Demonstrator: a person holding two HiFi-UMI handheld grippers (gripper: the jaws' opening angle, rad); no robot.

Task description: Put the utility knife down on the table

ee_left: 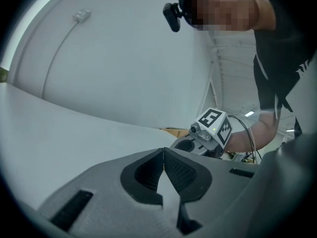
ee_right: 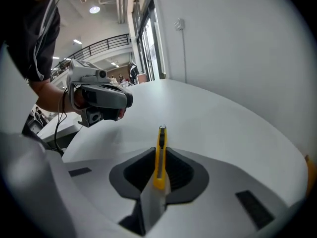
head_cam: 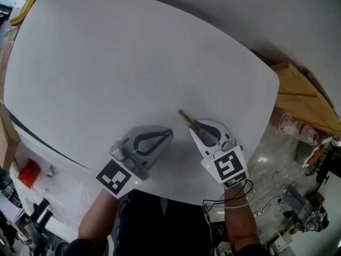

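A yellow utility knife [ee_right: 160, 152] is clamped between the jaws of my right gripper [ee_right: 159, 158], which is shut on it; its far end sticks out past the jaws. From the head view the knife [head_cam: 186, 119] pokes forward from the right gripper [head_cam: 196, 127] over the near right part of the white table [head_cam: 117, 63]. I cannot tell whether the knife touches the tabletop. My left gripper [head_cam: 168, 134] lies just to the left, shut with nothing between its fingers. In the left gripper view its jaws [ee_left: 163, 152] meet at the tips, and the right gripper [ee_left: 208, 133] shows beyond them.
The table's right edge [head_cam: 269, 111] drops to wooden boards [head_cam: 303, 95] and paper cups [head_cam: 290, 124] on the floor. A yellow thing [head_cam: 24, 4] sits off the far left corner. A lower white surface with a red object [head_cam: 29, 172] lies at the left. The left gripper [ee_right: 99, 95] shows in the right gripper view.
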